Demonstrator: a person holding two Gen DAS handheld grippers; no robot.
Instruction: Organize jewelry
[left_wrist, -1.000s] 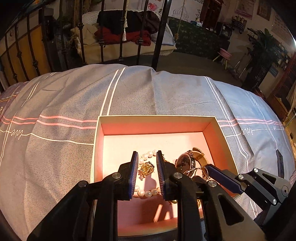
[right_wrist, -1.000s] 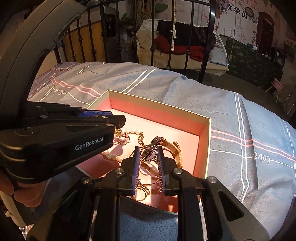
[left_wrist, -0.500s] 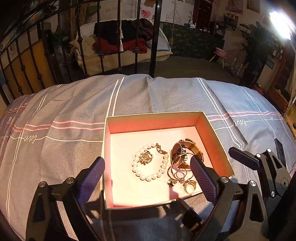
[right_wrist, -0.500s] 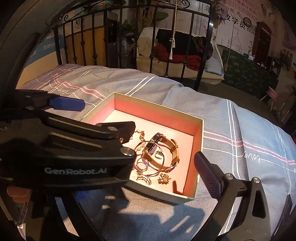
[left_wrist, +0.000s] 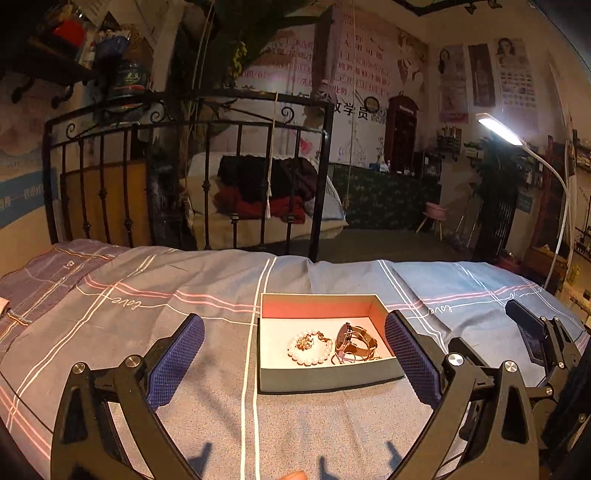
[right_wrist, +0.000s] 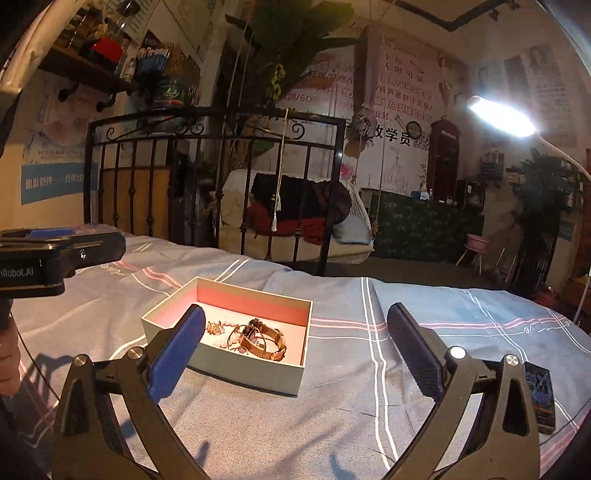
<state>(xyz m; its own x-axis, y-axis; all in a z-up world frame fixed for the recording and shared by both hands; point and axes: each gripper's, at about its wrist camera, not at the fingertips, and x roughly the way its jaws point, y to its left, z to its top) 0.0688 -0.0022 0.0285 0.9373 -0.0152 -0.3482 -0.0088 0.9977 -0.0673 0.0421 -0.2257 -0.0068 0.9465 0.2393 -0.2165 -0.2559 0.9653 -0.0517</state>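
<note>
On the bedspread (left_wrist: 147, 332), the box (left_wrist: 325, 380) lies crosswise, jewelry (left_wrist: 332, 345) inside.

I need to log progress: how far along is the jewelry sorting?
Looks done: the pearl bracelet and watch lie inside the box. In hand: nothing; left gripper and right gripper are open, held back from it. Left: no loose jewelry visible on the bedspread.

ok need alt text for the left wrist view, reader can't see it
An open cardboard box with a pink lining sits on a grey striped bedspread, holding a white pearl bracelet and a rose-gold wristwatch. The left tongs are spread wide and empty in front of it. A black iron bed rail stands behind.
</note>
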